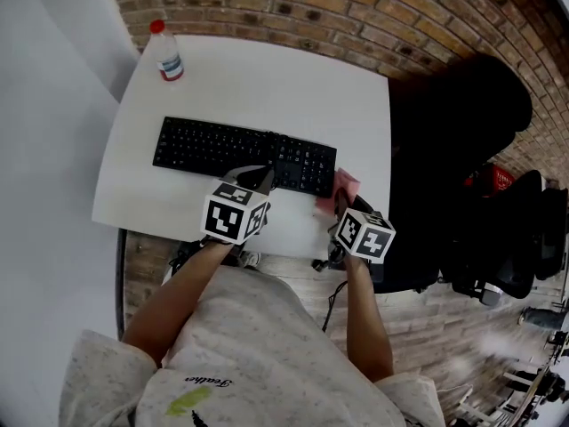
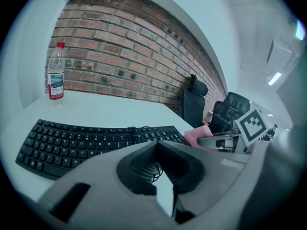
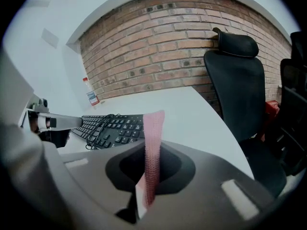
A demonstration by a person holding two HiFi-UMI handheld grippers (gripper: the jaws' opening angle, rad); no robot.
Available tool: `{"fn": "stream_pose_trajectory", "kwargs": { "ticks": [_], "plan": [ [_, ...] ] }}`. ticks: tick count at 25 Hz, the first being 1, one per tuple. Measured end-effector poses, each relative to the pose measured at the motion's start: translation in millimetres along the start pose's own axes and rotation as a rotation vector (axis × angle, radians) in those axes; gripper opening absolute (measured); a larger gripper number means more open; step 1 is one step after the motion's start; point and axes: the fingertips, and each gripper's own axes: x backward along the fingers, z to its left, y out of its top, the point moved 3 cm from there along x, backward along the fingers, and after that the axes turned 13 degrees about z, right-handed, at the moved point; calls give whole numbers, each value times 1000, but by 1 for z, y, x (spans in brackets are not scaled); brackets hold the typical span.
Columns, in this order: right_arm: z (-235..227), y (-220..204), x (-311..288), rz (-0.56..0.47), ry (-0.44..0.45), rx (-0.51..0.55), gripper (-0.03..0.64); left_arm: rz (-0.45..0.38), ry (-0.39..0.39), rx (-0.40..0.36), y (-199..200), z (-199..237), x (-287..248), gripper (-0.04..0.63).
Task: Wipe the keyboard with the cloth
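Note:
A black keyboard (image 1: pixel 244 154) lies across the middle of the white table (image 1: pixel 267 87). My left gripper (image 1: pixel 264 181) hovers over the keyboard's near edge, right of centre; its jaw tips meet with nothing between them, so it is shut (image 2: pixel 156 143). My right gripper (image 1: pixel 342 201) sits just off the keyboard's right end, shut on a pink cloth (image 1: pixel 347 183). In the right gripper view the cloth (image 3: pixel 153 143) stands up as a narrow strip between the jaws, with the keyboard (image 3: pixel 112 128) ahead and to the left. The cloth (image 2: pixel 194 135) also shows in the left gripper view.
A plastic water bottle (image 1: pixel 166 56) with a red cap stands at the table's far left corner. A black office chair (image 1: pixel 453 149) is right of the table, against the brick wall. The keyboard's cable (image 3: pixel 96 128) loops near its right end.

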Motion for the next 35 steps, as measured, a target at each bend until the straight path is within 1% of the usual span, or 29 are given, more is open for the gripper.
{"fn": "stream_pose_trajectory", "kwargs": {
  "ticks": [10, 25, 35],
  "plan": [
    [2, 21, -14, 5, 11, 36, 23, -28, 19, 20, 11, 14, -3, -6],
    [1, 49, -37, 9, 14, 83, 23, -37, 46, 42, 22, 37, -7, -6],
    [1, 69, -52, 30, -4, 184, 23, -46, 69, 70, 24, 53, -5, -6]
  ]
}}
